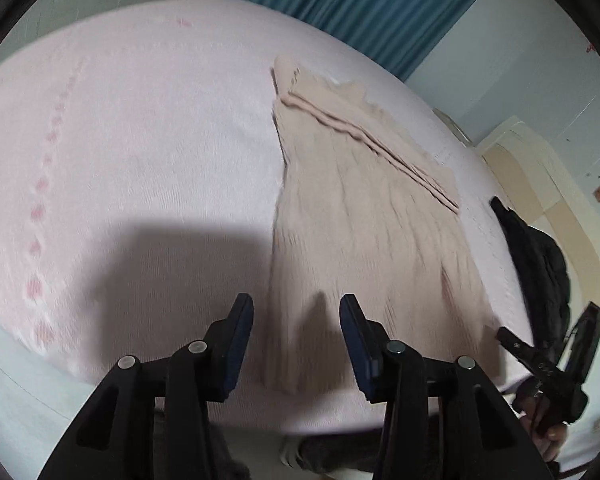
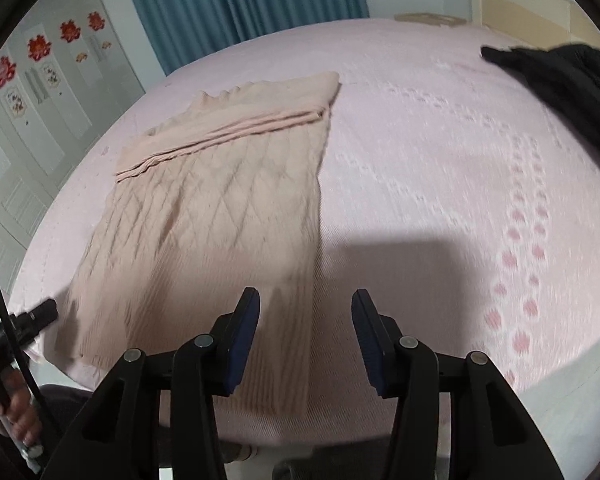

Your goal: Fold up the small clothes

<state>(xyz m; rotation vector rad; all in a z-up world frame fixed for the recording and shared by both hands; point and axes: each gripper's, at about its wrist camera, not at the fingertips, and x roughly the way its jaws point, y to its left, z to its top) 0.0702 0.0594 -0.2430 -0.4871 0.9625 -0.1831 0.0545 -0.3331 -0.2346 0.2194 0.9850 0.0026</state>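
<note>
Pale pink bedding covers the bed (image 2: 440, 168), both views smeared by motion blur. Nearest, the left tongs (image 1: 296, 312) and right tongs (image 2: 306, 306) hang spread wide, released, gripping nothing, above the near hem of a beige knit garment (image 2: 220, 208). It lies flat, long axis running away, far end folded back. Beyond-right, a dark garment (image 2: 572, 76) is cut off.
</note>
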